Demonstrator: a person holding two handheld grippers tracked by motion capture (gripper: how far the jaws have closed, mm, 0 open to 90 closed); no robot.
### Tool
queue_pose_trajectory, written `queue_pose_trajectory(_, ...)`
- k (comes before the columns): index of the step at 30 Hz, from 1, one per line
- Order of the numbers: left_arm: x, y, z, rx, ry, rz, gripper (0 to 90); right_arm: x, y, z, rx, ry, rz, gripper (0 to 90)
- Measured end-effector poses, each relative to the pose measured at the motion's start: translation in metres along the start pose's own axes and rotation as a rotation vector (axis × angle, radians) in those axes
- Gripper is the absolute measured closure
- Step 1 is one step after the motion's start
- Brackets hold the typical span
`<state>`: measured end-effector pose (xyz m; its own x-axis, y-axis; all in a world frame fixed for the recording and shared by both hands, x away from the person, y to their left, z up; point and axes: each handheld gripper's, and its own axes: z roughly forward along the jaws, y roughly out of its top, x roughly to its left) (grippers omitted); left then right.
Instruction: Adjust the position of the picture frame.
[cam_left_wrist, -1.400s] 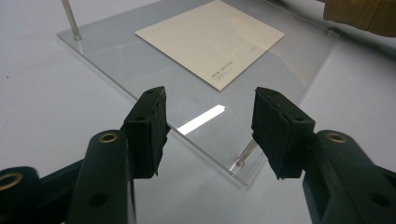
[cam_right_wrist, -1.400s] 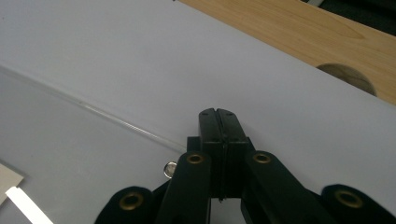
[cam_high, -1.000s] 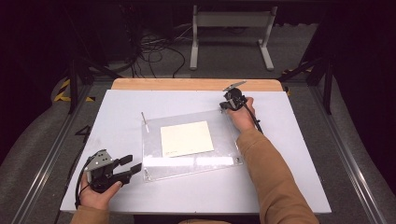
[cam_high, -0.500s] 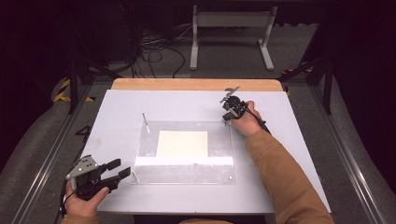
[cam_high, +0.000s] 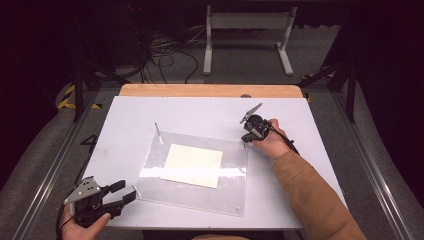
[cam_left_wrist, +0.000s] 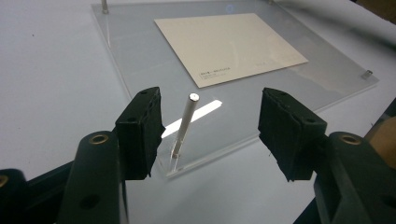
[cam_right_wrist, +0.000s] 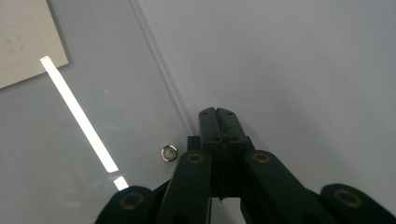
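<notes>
The clear panel (cam_high: 195, 172) lies flat mid-table with a card (cam_high: 192, 165) under it. The left gripper (cam_left_wrist: 208, 123) has just been opening; its jaws stand spread around the near corner pin (cam_left_wrist: 184, 126), not touching it. The right gripper (cam_right_wrist: 218, 114), jaws pressed together and empty, sits at the panel's far right corner beside a stud (cam_right_wrist: 169, 152).

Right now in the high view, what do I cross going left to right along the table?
left gripper → upright metal pin → cream card → right gripper → tan sleeve
</notes>
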<state>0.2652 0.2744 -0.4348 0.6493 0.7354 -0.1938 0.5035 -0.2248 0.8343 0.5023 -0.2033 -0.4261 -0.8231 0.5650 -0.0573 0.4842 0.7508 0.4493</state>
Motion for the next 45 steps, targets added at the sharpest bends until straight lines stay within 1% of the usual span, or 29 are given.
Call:
queue_pose_trajectory(1, -0.001, 0.0, 0.002, 0.008, 0.005, 0.006, 40.3, 0.001, -0.001, -0.001, -0.002, 0.004, 0.003, 90.0)
queue_pose_trajectory(3, -0.001, 0.0, 0.007, 0.029, 0.02, 0.006, 40.3, 0.003, -0.005, -0.002, -0.003, 0.031, 0.009, 90.0)
queue_pose_trajectory(4, -0.001, 0.0, 0.007, 0.029, 0.02, 0.006, 40.5, 0.003, -0.007, -0.003, -0.003, 0.037, 0.01, 90.0)
queue_pose_trajectory(5, 0.0, 0.0, 0.01, 0.048, 0.039, 0.0, 40.7, 0.003, -0.008, -0.004, -0.008, 0.041, 0.011, 90.0)
queue_pose_trajectory(6, 0.001, 0.0, 0.012, 0.054, 0.051, -0.006, 40.9, 0.003, -0.01, -0.004, -0.01, 0.039, 0.015, 90.0)
queue_pose_trajectory(7, 0.001, 0.0, 0.012, 0.054, 0.051, -0.006, 41.0, 0.002, -0.012, -0.005, -0.021, 0.044, 0.018, 90.0)
queue_pose_trajectory(8, 0.001, 0.0, 0.014, 0.061, 0.057, -0.018, 41.0, 0.002, -0.012, -0.005, -0.021, 0.044, 0.018, 90.0)
queue_pose_trajectory(9, 0.003, 0.0, 0.017, 0.07, 0.066, -0.017, 41.3, 0.001, -0.014, -0.005, -0.032, 0.039, 0.022, 90.0)
queue_pose_trajectory(10, 0.003, 0.0, 0.019, 0.08, 0.076, -0.016, 42.4, 0.0, -0.018, -0.005, -0.059, 0.027, 0.022, 90.0)
queue_pose_trajectory(11, 0.004, 0.0, 0.022, 0.09, 0.082, -0.02, 44.2, -0.002, -0.025, -0.009, -0.109, 0.017, 0.043, 90.0)
queue_pose_trajectory(12, 0.004, 0.0, 0.023, 0.093, 0.087, -0.023, 44.2, -0.002, -0.025, -0.009, -0.109, 0.017, 0.043, 90.0)
queue_pose_trajectory(13, 0.005, 0.001, 0.026, 0.101, 0.091, -0.019, 46.1, -0.002, -0.028, -0.012, -0.128, 0.009, 0.051, 90.0)
queue_pose_trajectory(14, 0.006, 0.001, 0.028, 0.103, 0.109, -0.013, 49.7, -0.002, -0.032, -0.017, -0.165, 0.01, 0.062, 90.0)
queue_pose_trajectory(15, 0.006, 0.002, 0.029, 0.101, 0.116, -0.004, 55.5, -0.002, -0.035, -0.021, -0.187, 0.005, 0.071, 90.0)
queue_pose_trajectory(17, 0.005, 0.004, 0.032, 0.101, 0.109, 0.014, 70.4, -0.002, -0.042, -0.031, -0.235, -0.01, 0.082, 90.0)
queue_pose_trajectory(19, 0.004, 0.006, 0.035, 0.101, 0.099, 0.047, 81.2, -0.001, -0.048, -0.039, -0.269, -0.014, 0.091, 90.0)
queue_pose_trajectory(20, 0.003, 0.007, 0.036, 0.109, 0.106, 0.058, 82.2, 0.0, -0.05, -0.042, -0.281, -0.014, 0.092, 90.0)
queue_pose_trajectory(21, 0.003, 0.008, 0.036, 0.108, 0.123, 0.082, 83.5, 0.001, -0.055, -0.046, -0.299, -0.017, 0.09, 90.0)
queue_pose_trajectory(22, 0.0, 0.008, 0.036, 0.116, 0.131, 0.103, 83.9, 0.001, -0.056, -0.047, -0.302, -0.018, 0.093, 90.0)
queue_pose_trajectory(23, -0.001, 0.009, 0.036, 0.121, 0.138, 0.115, 84.4, 0.002, -0.058, -0.048, -0.305, -0.022, 0.092, 90.0)
queue_pose_trajectory(24, -0.001, 0.009, 0.036, 0.121, 0.138, 0.115, 84.5, 0.002, -0.06, -0.049, -0.305, -0.026, 0.093, 90.0)
queue_pose_trajectory(28, -0.002, 0.015, 0.035, 0.089, 0.156, 0.144, 84.8, 0.003, -0.066, -0.052, -0.308, -0.034, 0.104, 90.0)
queue_pose_trajectory(31, -0.001, 0.021, 0.035, 0.06, 0.162, 0.163, 84.9, 0.005, -0.07, -0.058, -0.331, -0.046, 0.103, 90.0)
queue_pose_trajectory(34, 0.0, 0.031, 0.035, 0.047, 0.187, 0.211, 84.9, 0.007, -0.072, -0.064, -0.349, -0.061, 0.101, 90.0)
queue_pose_trajectory(38, 0.006, 0.048, 0.038, 0.024, 0.213, 0.24, 84.9, 0.01, -0.076, -0.07, -0.364, -0.073, 0.103, 90.0)
queue_pose_trajectory(41, 0.015, 0.061, 0.043, 0.006, 0.245, 0.252, 84.9, 0.012, -0.079, -0.075, -0.373, -0.081, 0.105, 90.0)
queue_pose_trajectory(43, 0.026, 0.072, 0.052, -0.006, 0.274, 0.238, 84.9, 0.014, -0.082, -0.079, -0.383, -0.086, 0.104, 90.0)
queue_pose_trajectory(44, 0.031, 0.076, 0.056, -0.01, 0.274, 0.226, 84.8, 0.015, -0.083, -0.081, -0.385, -0.088, 0.104, 90.0)
queue_pose_trajectory(45, 0.031, 0.076, 0.056, -0.01, 0.274, 0.226, 84.9, 0.015, -0.083, -0.081, -0.385, -0.088, 0.104, 90.0)
